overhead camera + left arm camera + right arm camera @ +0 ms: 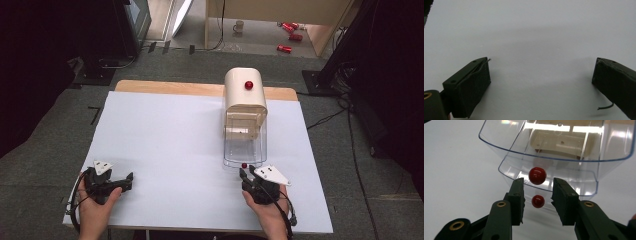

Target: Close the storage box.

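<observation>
White table (165, 150): red knob (537, 175) just beyond spread right claw (537, 192), untouched.

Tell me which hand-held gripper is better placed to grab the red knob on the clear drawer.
Right. The right hand-held gripper already has the red knob near its jaw tips, untouched, at the clear drawer. The left hand-held gripper sits far across the table.
</observation>
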